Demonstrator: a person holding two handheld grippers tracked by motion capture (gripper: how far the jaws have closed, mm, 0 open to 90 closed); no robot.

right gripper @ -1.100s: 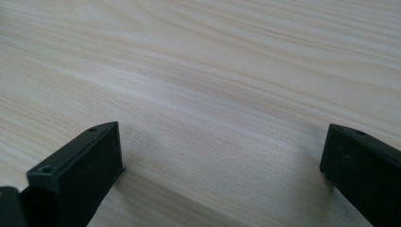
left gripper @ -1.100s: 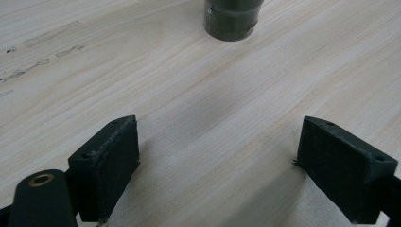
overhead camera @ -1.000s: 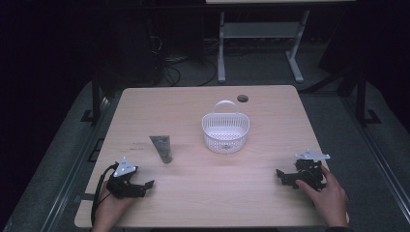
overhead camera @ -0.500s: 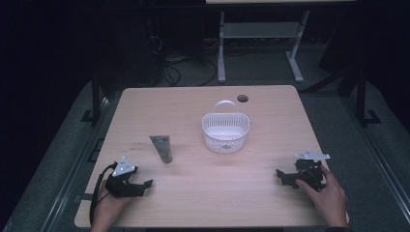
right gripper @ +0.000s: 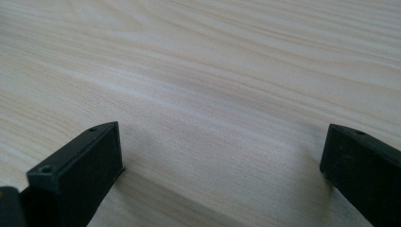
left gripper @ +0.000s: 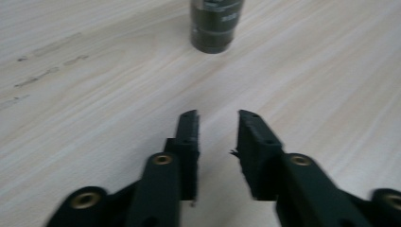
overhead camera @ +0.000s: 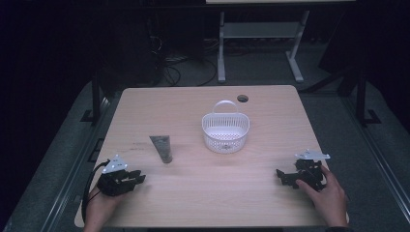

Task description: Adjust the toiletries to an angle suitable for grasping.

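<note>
bare pale tabletop point(overhead camera: 193, 106), left gripper point(left gripper: 217, 125) narrowing emptily behind tube point(left gripper: 213, 23), right gripper point(right gripper: 222, 156) wide.

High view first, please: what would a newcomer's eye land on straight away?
Probably the white basket, bright at the middle of the table. Next, the dark tube lying to its left, ahead of the left gripper, whose jaws have just been closing with nothing between them. The right gripper sits near the right edge.
</note>
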